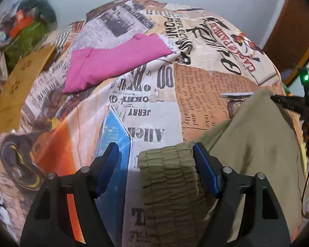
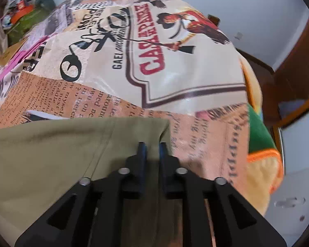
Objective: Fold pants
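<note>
Olive-green pants (image 1: 251, 135) lie on a bed covered by a newspaper-print sheet (image 1: 146, 94). Their ribbed elastic waistband (image 1: 171, 177) sits between the fingers of my left gripper (image 1: 156, 150), which is open, with the blue pad of the right finger (image 1: 206, 168) against the band. In the right wrist view the pants (image 2: 51, 156) spread to the left. My right gripper (image 2: 152, 146) is nearly shut, pinching the leg end near its corner (image 2: 160, 127). The right gripper also shows at the right edge of the left wrist view (image 1: 288, 103).
A folded pink garment (image 1: 113, 61) lies further back on the sheet. A cluttered pile (image 1: 29, 26) and a cardboard box (image 1: 20, 86) stand at the left. Wooden furniture (image 2: 294, 70) stands at the right, and an orange-green cushion (image 2: 261, 144) lies at the bed's right edge.
</note>
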